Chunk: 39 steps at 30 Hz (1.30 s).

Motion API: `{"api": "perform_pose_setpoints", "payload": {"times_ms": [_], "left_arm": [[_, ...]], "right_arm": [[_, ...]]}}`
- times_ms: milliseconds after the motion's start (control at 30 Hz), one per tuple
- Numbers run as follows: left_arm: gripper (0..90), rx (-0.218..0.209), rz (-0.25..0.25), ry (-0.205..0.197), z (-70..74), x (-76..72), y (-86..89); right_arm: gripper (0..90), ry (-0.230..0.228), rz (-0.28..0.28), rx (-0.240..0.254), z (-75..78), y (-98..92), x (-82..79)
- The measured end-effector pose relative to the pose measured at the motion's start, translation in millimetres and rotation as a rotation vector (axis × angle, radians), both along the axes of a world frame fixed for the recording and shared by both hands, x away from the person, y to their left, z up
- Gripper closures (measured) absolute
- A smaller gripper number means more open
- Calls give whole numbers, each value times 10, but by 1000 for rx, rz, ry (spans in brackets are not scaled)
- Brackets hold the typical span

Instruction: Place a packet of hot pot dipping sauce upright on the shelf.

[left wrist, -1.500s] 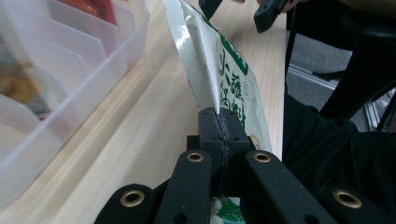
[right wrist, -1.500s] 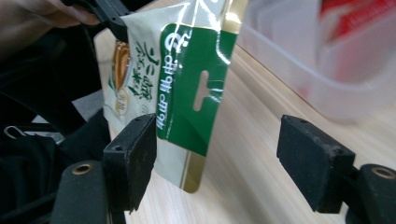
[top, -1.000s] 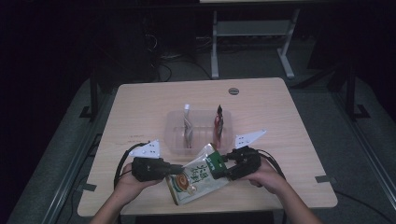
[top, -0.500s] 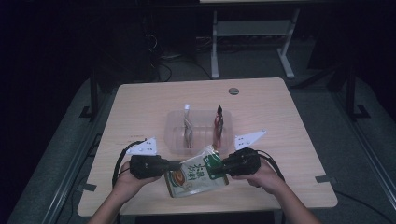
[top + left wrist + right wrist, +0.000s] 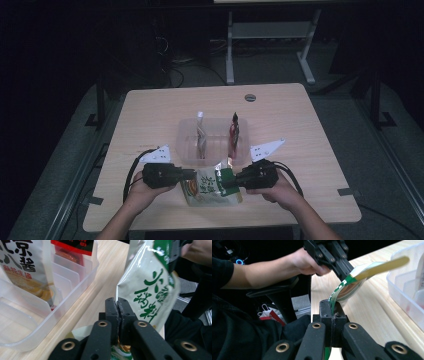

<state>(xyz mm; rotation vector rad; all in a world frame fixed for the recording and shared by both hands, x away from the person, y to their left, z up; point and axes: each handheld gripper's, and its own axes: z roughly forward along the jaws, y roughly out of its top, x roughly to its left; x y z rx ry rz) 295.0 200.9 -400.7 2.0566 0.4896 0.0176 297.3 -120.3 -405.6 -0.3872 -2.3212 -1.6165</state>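
Note:
A green and white snack packet (image 5: 207, 187) hangs over the table's front edge, held between my two grippers. My left gripper (image 5: 187, 175) is shut on the packet's left edge. In the left gripper view its pads (image 5: 112, 308) pinch the white seam of the packet (image 5: 147, 290); they have just eased a trace but still grip. My right gripper (image 5: 227, 181) has just closed its jaws on the packet's green right edge. In the right gripper view the gripper (image 5: 332, 308) clamps the packet (image 5: 348, 288), and the left gripper (image 5: 342, 265) holds the far end.
A clear divided bin (image 5: 187, 145) stands mid-table just beyond the grippers. A beige packet (image 5: 201, 137) and a red packet (image 5: 233, 132) stand upright in it. A round grommet (image 5: 250, 97) sits near the far edge. The table's front edge is close under my hands.
My right gripper's jaws have closed on the packet's right edge. The packet now stands a little more upright between the two grippers. Both hands have stayed about where they were.

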Motion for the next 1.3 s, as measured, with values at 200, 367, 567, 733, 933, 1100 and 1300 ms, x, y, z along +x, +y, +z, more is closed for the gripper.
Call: {"api": "perform_pose_setpoints", "payload": {"times_ms": [200, 367, 567, 733, 933, 1100, 1300], "left_arm": [[655, 8, 45, -16, -2, 1, 9], [488, 32, 68, -21, -47, -35, 45], [374, 55, 58, -13, -95, -42, 52], [280, 76, 41, -1, -144, -42, 39], [224, 118, 31, -27, -170, -62, 14], [223, 135, 29, -36, -180, -66, 9], [214, 136, 36, -35, -187, -65, 8]], "right_arm": [[900, -22, -8, 27, 43, -11, -18], [900, -47, -13, 48, 120, -22, -60], [900, -84, -46, 79, 232, -82, -68], [900, -121, -87, 96, 328, -116, -71], [900, -162, -110, 92, 442, -104, -42], [900, -187, -133, 103, 540, -83, 18], [900, -215, -152, 108, 648, -72, 145]]}}
